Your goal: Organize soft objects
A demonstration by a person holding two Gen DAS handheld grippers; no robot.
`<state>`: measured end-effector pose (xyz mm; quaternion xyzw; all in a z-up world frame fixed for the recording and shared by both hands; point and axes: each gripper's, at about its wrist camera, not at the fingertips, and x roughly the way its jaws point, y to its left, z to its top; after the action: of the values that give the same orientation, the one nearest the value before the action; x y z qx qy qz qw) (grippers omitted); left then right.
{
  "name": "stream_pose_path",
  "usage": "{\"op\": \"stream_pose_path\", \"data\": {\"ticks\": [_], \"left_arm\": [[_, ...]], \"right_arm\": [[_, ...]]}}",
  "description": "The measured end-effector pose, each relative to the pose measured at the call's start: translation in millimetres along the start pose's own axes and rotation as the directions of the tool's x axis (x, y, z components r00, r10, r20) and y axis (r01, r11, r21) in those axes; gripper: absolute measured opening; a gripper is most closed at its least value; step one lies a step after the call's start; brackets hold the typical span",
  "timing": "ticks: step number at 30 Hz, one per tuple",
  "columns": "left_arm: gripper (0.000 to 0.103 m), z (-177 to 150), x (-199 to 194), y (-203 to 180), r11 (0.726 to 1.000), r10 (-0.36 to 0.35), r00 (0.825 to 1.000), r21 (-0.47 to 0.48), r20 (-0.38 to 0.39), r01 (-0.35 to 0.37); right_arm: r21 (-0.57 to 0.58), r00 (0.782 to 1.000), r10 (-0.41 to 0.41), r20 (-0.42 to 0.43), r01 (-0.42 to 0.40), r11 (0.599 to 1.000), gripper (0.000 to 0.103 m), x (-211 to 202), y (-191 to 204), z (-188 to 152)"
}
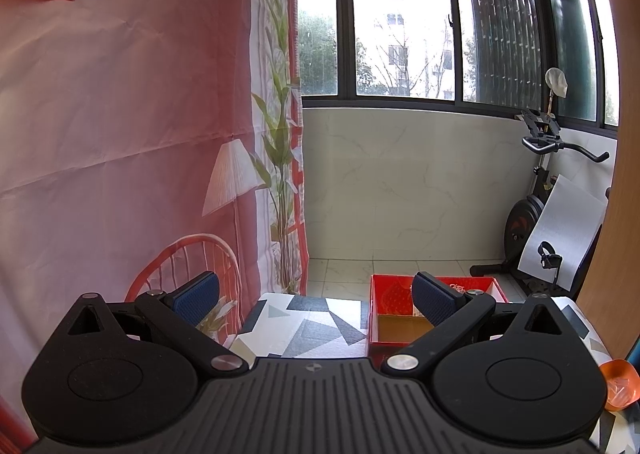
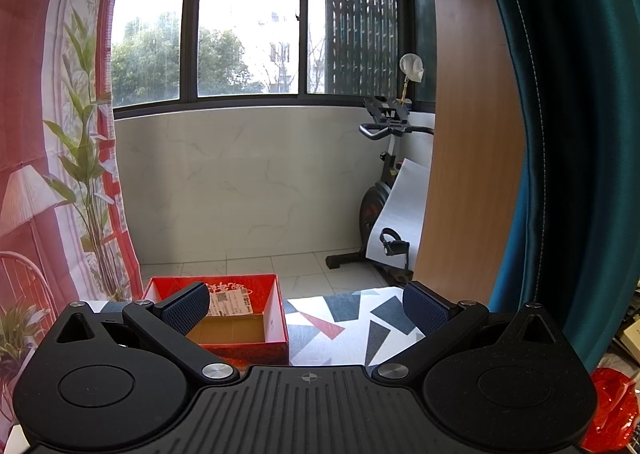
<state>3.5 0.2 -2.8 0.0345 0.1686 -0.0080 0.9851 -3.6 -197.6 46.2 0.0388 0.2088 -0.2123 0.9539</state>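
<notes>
Both grippers hang above a counter (image 2: 352, 318) covered in a cloth of grey, white and red triangles. The left gripper (image 1: 316, 300) has its blue-padded fingers spread wide with nothing between them, and the right gripper (image 2: 306, 308) is spread the same way, also holding nothing. A red box (image 2: 240, 318) with a brown cardboard bottom stands open on the counter; a printed label lies against its back wall, and no soft thing can be made out inside. An orange cup (image 1: 622, 384) sits at the counter's right edge. A crumpled red bag (image 2: 612, 410) lies low at the right. An exercise bike (image 2: 384, 189) stands by the window.
</notes>
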Motion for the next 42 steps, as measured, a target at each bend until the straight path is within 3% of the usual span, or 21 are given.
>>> {"op": "stream_pose_path", "data": {"ticks": [12, 17, 25, 28, 31, 37, 42], "left_arm": [[0.103, -14.3, 19.6, 0.1, 0.999, 0.049, 0.999, 0.021, -0.019, -0.049], [0.103, -33.7, 43.6, -3.7, 0.996, 0.080, 0.996, 0.048, -0.047, -0.078], [0.103, -77.5, 93.0, 3.3, 0.997, 0.078, 0.987, 0.035, -0.138, -0.074], [0.103, -96.7, 107.9, 2.4, 0.995, 0.093, 0.981, 0.054, -0.170, -0.085], [0.103, -116.9, 118.9, 0.2, 0.995, 0.087, 0.978, 0.058, -0.188, -0.077], [0.103, -147.5, 134.4, -4.9, 0.998, 0.054, 0.973, 0.053, -0.223, -0.043], [0.100, -171.9, 146.5, -13.0, 0.997, 0.032, 0.958, 0.071, -0.287, -0.012]], "right_arm": [[0.037, 0.999, 0.040, -0.002, -0.040, 0.998, 0.103, 21.7, -5.9, -13.2], [0.031, 0.996, 0.089, 0.010, -0.089, 0.996, 0.103, 48.0, 0.6, -37.5], [0.041, 0.991, 0.131, -0.041, -0.129, 0.991, 0.103, 109.1, 18.4, -96.9], [0.060, 0.982, 0.158, -0.103, -0.152, 0.986, 0.103, 131.2, 23.0, -120.9], [0.101, 0.958, 0.233, -0.169, -0.218, 0.971, 0.103, 151.7, 26.2, -145.4], [0.061, 0.939, 0.201, -0.279, -0.191, 0.980, 0.103, 179.7, 43.3, -186.9], [0.017, 0.940, 0.200, -0.277, -0.204, 0.979, 0.103, 185.2, 47.6, -202.5]]}}
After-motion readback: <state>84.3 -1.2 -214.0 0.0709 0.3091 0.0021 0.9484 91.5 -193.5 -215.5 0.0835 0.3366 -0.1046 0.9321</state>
